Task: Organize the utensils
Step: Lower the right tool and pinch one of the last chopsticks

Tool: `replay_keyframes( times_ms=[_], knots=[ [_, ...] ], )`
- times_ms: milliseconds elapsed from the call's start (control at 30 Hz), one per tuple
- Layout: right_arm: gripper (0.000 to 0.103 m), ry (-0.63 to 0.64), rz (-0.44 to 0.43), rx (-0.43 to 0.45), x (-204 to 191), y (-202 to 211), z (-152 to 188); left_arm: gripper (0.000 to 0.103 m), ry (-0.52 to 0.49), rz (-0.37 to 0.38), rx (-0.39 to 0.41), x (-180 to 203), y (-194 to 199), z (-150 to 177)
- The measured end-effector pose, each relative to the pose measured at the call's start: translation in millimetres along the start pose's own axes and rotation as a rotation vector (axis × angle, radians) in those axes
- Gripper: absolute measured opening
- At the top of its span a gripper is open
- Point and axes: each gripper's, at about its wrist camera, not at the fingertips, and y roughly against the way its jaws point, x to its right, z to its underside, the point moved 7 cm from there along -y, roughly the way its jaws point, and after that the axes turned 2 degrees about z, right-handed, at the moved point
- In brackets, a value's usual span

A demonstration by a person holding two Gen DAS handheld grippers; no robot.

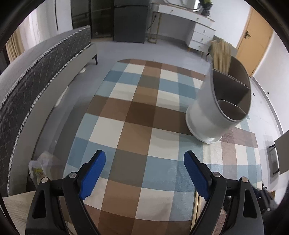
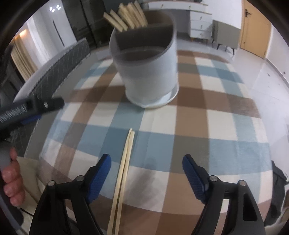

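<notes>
Right gripper (image 2: 146, 167) is hovering wide open over the chopsticks (image 2: 124, 173) lying on the checked cloth (image 2: 216, 126) near the holder (image 2: 146, 72), left gripper (image 1: 144, 170) idling open; next, probably closing on them.

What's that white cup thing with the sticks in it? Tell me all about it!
The holder is a white, rounded tub that looks like plastic, with a grey inside split by dividers into compartments. It stands upright in a shallow white saucer on the checked cloth. Pale wooden chopsticks poke out of the back compartment; the front ones look empty. Neither gripper touches it.
</notes>
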Motion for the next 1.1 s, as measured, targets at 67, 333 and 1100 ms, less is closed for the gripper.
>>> replay_keyframes(
  times_ms=[67,333,1100],
  knots=[
    [0.067,0.017,0.007,-0.027,-3,-11,1,0.085,0.017,0.001,-0.011,-2,-3,-1],
    [0.05,0.057,0.046,-0.079,-11,-32,1,0.085,0.063,0.018,-0.045,-9,-7,-3],
    [0.042,0.054,0.119,-0.131,-1,-37,10,0.085,0.157,0.044,-0.102,-24,-7,-7]
  ],
)
